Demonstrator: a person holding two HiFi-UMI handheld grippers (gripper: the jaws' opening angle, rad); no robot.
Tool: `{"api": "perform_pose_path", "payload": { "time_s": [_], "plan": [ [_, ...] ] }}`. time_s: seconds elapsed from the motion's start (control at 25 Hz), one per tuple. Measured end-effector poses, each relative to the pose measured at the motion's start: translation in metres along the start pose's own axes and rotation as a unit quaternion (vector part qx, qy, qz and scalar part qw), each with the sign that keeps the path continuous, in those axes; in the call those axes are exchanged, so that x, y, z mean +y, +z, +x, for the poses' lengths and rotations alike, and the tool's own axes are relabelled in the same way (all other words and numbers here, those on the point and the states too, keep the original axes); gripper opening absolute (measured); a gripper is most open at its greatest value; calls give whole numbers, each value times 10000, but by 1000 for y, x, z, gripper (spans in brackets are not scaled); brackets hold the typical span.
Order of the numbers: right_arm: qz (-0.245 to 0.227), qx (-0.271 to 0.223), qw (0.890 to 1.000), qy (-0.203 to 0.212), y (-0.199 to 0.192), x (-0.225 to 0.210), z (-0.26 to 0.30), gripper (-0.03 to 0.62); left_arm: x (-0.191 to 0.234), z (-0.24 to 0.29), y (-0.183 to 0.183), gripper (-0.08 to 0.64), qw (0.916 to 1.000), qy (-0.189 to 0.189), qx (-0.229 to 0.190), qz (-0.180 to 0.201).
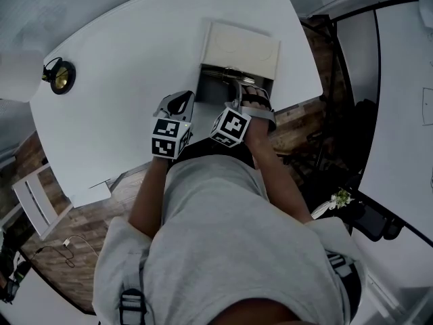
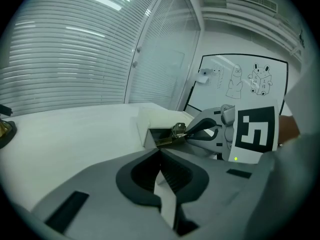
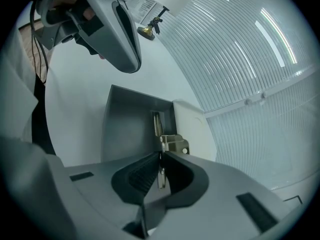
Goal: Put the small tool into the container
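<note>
Right now my right gripper [image 3: 161,156] pinches the small tool [image 3: 172,144], a thin metal piece, its jaws pressed onto it. I hold the tool over the open grey container [image 3: 127,129], close to the pale lid [image 3: 192,129] that stands up at the container's far side; I cannot tell whether the tool touches the inside. My left gripper [image 2: 160,156] hangs just beside the container above the white tabletop [image 1: 115,114], its jaws pressed together with nothing between them.
</note>
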State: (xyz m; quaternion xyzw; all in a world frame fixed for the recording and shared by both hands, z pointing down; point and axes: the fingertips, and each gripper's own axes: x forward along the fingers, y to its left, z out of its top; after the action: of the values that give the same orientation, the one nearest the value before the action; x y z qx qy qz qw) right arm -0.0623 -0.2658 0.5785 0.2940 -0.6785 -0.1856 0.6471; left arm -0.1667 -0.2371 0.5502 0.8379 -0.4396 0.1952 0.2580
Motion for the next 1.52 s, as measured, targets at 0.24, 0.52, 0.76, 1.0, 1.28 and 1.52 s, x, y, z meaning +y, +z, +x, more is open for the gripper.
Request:
{"api": "perform_pose_path", "payload": {
  "time_s": [0.24,0.52,0.76,1.0,1.28,1.52],
  "plan": [
    [207,-48,9998,-29,1,-2,0,40,-1,1,-2,23,10000,-20,13,0],
    [391,-167,9990,160,1,1,-2,40,-7,6,-6,23,9999,-110,83,17],
    [728,-321,9956,485,-2,5,-7,41,-16,10,-6,23,9997,-181,128,73],
    [934,-428,9924,677,-5,12,-8,41,-24,14,-7,23,9996,-220,154,105],
    [1199,-628,9867,898,-9,17,-13,41,-36,15,-7,23,9995,-212,173,135],
    [1454,-790,9775,1308,-13,26,-19,51,-48,15,-10,23,9995,-186,230,80]
  ]
}}
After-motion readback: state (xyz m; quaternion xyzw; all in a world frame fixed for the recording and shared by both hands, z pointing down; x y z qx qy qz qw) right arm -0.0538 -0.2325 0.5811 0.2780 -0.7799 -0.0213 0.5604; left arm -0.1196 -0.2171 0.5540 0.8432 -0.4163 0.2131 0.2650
